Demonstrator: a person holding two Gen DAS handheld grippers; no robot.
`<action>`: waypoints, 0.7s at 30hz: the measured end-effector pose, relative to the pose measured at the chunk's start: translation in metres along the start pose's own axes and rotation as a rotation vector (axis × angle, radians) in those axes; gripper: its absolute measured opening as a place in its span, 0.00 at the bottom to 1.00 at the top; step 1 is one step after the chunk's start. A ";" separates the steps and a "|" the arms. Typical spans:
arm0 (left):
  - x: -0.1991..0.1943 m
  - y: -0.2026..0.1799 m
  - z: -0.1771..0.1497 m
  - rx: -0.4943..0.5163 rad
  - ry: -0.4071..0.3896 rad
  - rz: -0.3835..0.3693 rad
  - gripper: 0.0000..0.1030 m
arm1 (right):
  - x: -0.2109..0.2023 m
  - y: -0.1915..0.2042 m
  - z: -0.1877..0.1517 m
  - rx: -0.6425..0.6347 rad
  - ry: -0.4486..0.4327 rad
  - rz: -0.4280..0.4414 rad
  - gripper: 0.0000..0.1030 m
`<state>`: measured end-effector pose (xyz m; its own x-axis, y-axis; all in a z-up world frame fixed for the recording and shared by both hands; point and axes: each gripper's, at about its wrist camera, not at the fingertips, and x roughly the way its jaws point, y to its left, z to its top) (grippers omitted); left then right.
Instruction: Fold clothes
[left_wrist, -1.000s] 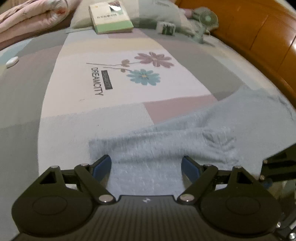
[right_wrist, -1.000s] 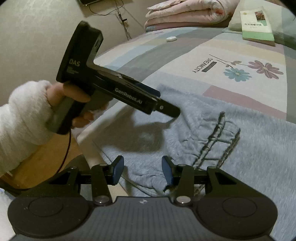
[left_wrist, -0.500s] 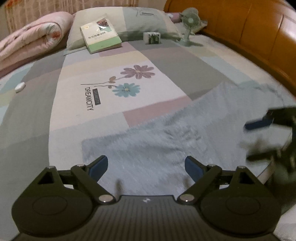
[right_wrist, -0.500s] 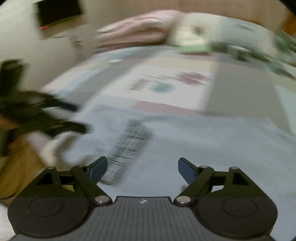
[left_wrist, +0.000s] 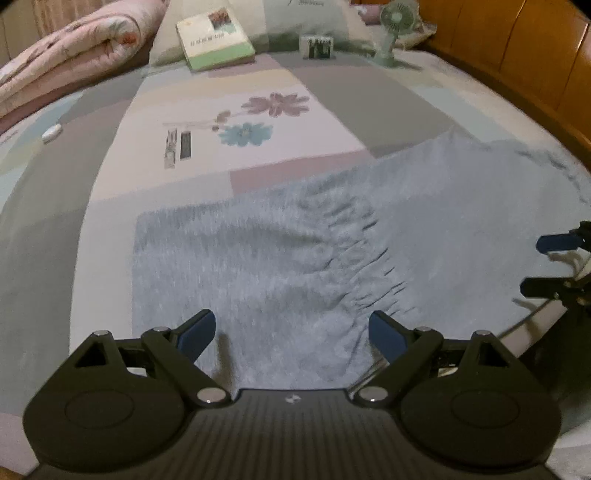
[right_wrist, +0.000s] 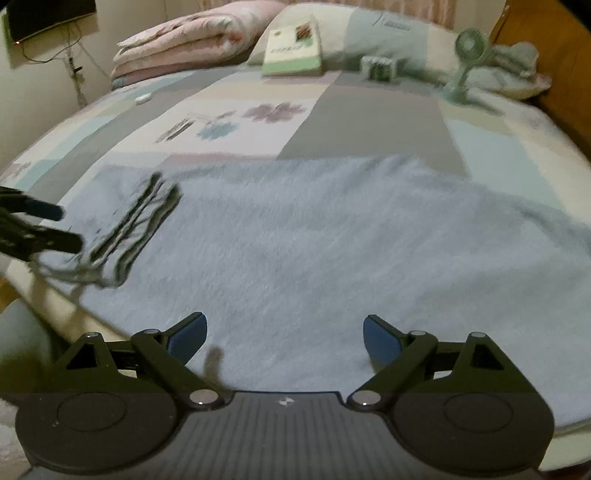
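A light blue garment (left_wrist: 314, 251) lies spread along the near edge of the bed, its gathered elastic waistband (left_wrist: 369, 251) showing as dark pleats. In the right wrist view the same garment (right_wrist: 332, 240) fills the middle, with the waistband (right_wrist: 140, 225) at its left end. My left gripper (left_wrist: 291, 332) hovers open over the garment's near left part, nothing between its fingers. My right gripper (right_wrist: 284, 334) is open above the garment's near edge. The right gripper's fingers (left_wrist: 554, 243) enter the left wrist view from the right; the left gripper's fingers (right_wrist: 44, 210) show at the left of the right wrist view.
The bed sheet (left_wrist: 258, 122) carries a flower print. At the head of the bed lie a pillow with a book (left_wrist: 214, 40), a small box (left_wrist: 316, 46), a small green fan (left_wrist: 395, 26) and a rolled pink quilt (left_wrist: 66, 59). A wooden headboard (left_wrist: 517, 55) runs along the right.
The right gripper has opened wide and swung rightward, away from the waistband and the left gripper. The left gripper has lifted and pulled back a little, staying open.
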<state>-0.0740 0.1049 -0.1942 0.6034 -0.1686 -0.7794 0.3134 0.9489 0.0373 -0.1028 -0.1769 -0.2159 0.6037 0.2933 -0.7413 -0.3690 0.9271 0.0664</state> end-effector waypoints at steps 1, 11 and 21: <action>-0.002 -0.001 -0.001 -0.007 -0.003 0.002 0.88 | -0.003 -0.001 0.001 -0.007 -0.015 -0.034 1.00; -0.003 -0.025 -0.002 -0.011 -0.017 -0.012 0.91 | 0.017 -0.026 -0.020 0.006 0.031 -0.171 1.00; -0.007 -0.036 -0.001 0.010 -0.064 -0.016 0.92 | -0.008 -0.040 -0.022 0.056 -0.029 -0.134 1.00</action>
<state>-0.0903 0.0719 -0.1906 0.6439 -0.2012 -0.7382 0.3304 0.9433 0.0311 -0.1083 -0.2210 -0.2277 0.6651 0.1719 -0.7267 -0.2441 0.9697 0.0060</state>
